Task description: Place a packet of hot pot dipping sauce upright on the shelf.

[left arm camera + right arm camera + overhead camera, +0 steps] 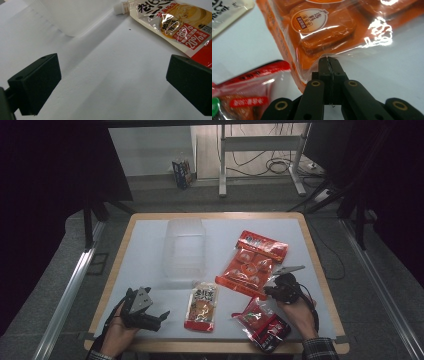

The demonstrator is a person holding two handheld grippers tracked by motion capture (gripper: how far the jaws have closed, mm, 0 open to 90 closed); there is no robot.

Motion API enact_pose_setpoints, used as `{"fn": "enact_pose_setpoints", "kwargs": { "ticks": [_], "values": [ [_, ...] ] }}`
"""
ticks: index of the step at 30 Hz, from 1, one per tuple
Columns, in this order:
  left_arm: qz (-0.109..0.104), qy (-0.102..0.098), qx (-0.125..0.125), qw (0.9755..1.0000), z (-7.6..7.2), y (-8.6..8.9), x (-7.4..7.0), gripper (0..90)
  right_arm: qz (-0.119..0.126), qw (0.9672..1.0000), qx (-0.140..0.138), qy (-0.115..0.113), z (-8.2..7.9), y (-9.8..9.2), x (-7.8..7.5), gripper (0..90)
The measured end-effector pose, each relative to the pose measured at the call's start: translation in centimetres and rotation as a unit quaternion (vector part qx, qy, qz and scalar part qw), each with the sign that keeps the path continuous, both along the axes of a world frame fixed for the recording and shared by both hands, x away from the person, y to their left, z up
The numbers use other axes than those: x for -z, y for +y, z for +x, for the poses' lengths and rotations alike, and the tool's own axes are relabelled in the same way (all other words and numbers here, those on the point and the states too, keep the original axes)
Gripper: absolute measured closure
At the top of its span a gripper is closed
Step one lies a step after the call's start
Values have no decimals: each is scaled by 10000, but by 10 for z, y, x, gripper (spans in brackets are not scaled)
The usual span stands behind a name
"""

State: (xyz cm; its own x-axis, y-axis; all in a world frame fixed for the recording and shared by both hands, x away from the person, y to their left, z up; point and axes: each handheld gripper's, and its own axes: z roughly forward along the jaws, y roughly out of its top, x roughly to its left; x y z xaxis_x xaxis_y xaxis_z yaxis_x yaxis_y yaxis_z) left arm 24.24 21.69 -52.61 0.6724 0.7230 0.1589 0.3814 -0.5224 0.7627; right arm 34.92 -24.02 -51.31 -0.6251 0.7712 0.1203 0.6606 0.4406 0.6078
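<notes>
The step in hand looks like picking up the big orange packet, which lies on the white table right of centre, beside the clear plastic box. The right gripper has its jaws pressed together on the packet's clear sealed edge; next it likely needs a steady lift so the slick, crinkly film does not slip out. The left gripper rests at the near left, jaws spread wide over bare table. The spouted pouch is glossy and flat, and the small red packet lies near the right hand.
</notes>
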Motion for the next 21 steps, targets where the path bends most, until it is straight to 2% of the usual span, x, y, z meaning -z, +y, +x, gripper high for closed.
{"fn": "enact_pose_setpoints", "kwargs": {
  "ticks": [6, 11, 15, 16, 17, 21],
  "values": [
    [-7, -4, -3, 10000, 0, 0, 0, 0, 74, 9998, -205, 34, 5, 16, 2, 885],
    [23, -10, 3, 10000, 0, -1, 0, 0, 77, 9988, -480, 59, 8, 32, 3, 885],
    [53, -5, 18, 10000, 0, -1, 0, 0, -27, 9973, -737, 32, 12, 52, 4, 883],
    [53, -5, 18, 10000, 0, -1, 0, 0, -27, 9973, -737, 32, 12, 52, 4, 883],
    [56, -5, 20, 10000, 0, 0, 0, 0, -142, 9965, -825, -23, 13, 61, 4, 881],
    [63, -9, 25, 10000, 0, -1, 0, 0, -223, 9952, -948, -62, 16, 75, 4, 876]
  ]
}}
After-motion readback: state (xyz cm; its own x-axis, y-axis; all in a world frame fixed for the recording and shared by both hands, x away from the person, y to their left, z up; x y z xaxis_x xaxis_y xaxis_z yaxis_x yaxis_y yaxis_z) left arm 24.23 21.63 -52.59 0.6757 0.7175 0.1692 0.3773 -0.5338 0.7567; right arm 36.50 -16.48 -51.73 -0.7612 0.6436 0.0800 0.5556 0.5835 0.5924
